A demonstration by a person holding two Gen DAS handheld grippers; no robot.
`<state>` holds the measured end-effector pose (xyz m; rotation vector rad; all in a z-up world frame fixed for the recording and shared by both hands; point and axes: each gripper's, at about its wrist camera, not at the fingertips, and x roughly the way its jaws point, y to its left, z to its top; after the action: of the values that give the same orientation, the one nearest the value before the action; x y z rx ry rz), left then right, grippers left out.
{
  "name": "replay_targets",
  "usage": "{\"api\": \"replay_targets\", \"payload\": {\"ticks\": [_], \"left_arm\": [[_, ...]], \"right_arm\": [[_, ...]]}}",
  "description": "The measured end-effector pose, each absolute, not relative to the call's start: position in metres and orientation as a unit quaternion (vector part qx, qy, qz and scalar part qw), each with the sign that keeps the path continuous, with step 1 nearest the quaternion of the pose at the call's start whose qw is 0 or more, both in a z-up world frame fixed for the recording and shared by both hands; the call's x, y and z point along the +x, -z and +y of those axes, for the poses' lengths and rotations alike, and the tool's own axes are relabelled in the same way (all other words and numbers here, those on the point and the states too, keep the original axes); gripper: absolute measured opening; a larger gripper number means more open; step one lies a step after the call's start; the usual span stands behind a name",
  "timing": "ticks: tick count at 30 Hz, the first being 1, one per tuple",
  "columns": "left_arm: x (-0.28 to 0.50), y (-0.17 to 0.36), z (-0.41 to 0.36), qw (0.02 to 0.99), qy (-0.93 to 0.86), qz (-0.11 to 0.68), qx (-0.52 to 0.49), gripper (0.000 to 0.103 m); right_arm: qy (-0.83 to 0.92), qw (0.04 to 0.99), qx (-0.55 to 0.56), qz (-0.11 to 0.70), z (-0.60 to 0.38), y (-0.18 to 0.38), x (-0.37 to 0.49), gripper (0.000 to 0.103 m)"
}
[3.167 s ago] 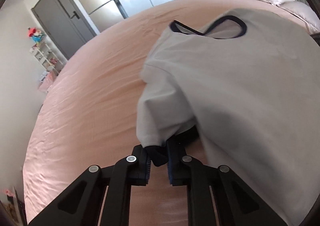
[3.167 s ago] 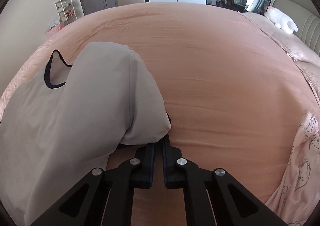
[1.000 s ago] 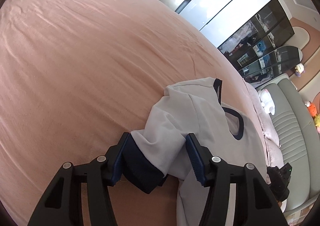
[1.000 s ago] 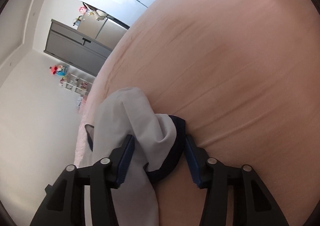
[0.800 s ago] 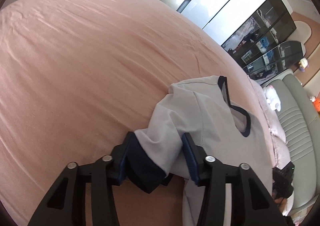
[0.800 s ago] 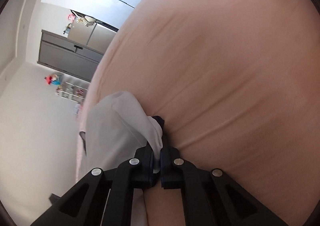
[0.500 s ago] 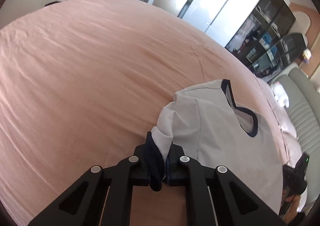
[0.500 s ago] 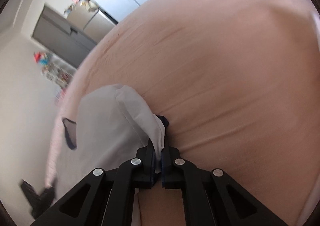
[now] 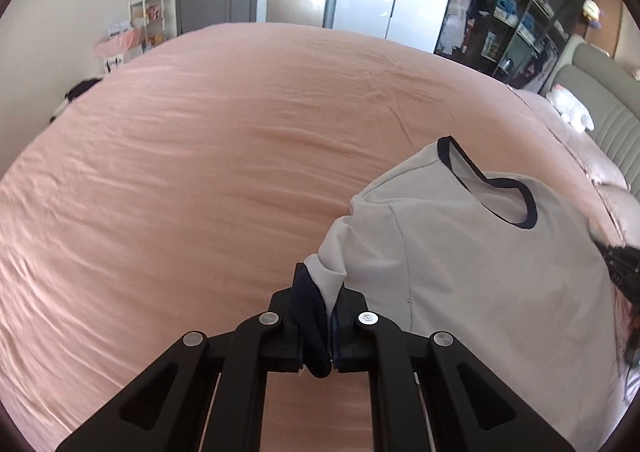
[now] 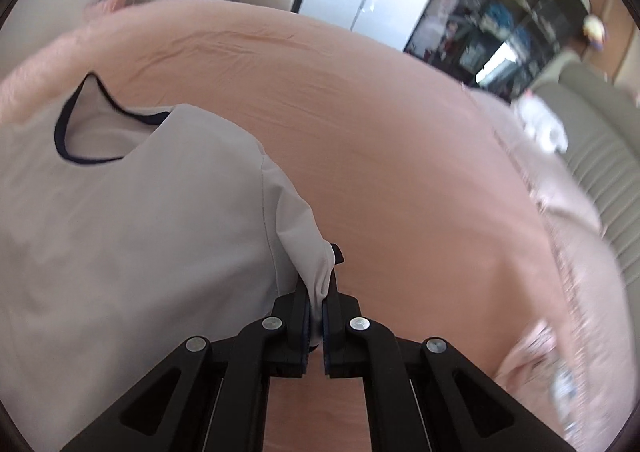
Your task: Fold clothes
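Left gripper (image 9: 330, 326) pinching sleeve cuff (navy) of white T-shirt (image 9: 480, 272); right gripper (image 10: 316, 316) pinching opposite sleeve; shirt stretches between, above pink bedsheet (image 9: 200, 172).

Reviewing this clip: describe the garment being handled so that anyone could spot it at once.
On the wide pink bedspread lies a pale grey short-sleeved T-shirt. The left gripper and right gripper each pinch a sleeve. Its navy neckline trim and navy cuffs set it apart.

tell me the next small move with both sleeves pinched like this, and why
Probably draw the two grippers apart to stretch the white t-shirt flat. The left gripper and right gripper are each shut on a sleeve end, and the shirt sags rumpled between them above the pink bedspread.
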<state>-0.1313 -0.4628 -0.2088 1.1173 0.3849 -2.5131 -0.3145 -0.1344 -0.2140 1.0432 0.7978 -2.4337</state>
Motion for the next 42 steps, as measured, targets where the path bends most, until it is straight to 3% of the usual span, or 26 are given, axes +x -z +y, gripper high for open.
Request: {"api": "replay_targets", "payload": {"ticks": [5, 18, 22, 24, 25, 27, 29, 31, 32, 33, 42], "left_arm": [[-0.128, 0.195, -0.471, 0.192, 0.893, 0.104, 0.394, 0.007], [-0.126, 0.202, -0.476, 0.198, 0.886, 0.047, 0.417, 0.008], [-0.119, 0.196, -0.484, 0.167, 0.889, 0.101, 0.413, 0.010], [-0.117, 0.194, -0.488, 0.152, 0.886, 0.134, 0.417, 0.012], [-0.116, 0.193, -0.490, 0.151, 0.882, 0.149, 0.420, 0.015], [-0.111, 0.192, -0.491, 0.152, 0.879, 0.161, 0.422, 0.024], [-0.105, 0.189, -0.490, 0.153, 0.883, 0.163, 0.412, 0.033], [-0.100, 0.187, -0.493, 0.160, 0.883, 0.184, 0.401, 0.057], [-0.097, 0.186, -0.496, 0.159, 0.883, 0.202, 0.393, 0.079], [-0.094, 0.186, -0.498, 0.159, 0.882, 0.219, 0.386, 0.091], [-0.079, 0.198, -0.511, 0.121, 0.848, 0.391, 0.336, 0.093]], "right_arm": [[0.861, 0.172, 0.314, 0.361, -0.142, 0.198, -0.310, 0.001], [0.846, 0.152, 0.352, 0.371, -0.131, 0.200, -0.331, 0.001], [0.857, 0.221, 0.391, 0.253, -0.113, 0.186, -0.338, 0.002], [0.860, 0.219, 0.407, 0.217, -0.102, 0.182, -0.344, 0.013], [0.861, 0.217, 0.415, 0.199, -0.097, 0.180, -0.346, 0.026], [0.862, 0.213, 0.431, 0.164, -0.085, 0.176, -0.352, 0.038], [0.864, 0.210, 0.444, 0.111, -0.069, 0.176, -0.357, 0.043], [0.860, 0.211, 0.461, 0.047, -0.051, 0.178, -0.358, 0.050], [0.857, 0.211, 0.469, 0.015, -0.042, 0.178, -0.359, 0.050], [0.852, 0.214, 0.477, -0.005, -0.039, 0.181, -0.358, 0.050], [0.791, 0.235, 0.539, -0.171, -0.015, 0.210, -0.344, 0.050]]}}
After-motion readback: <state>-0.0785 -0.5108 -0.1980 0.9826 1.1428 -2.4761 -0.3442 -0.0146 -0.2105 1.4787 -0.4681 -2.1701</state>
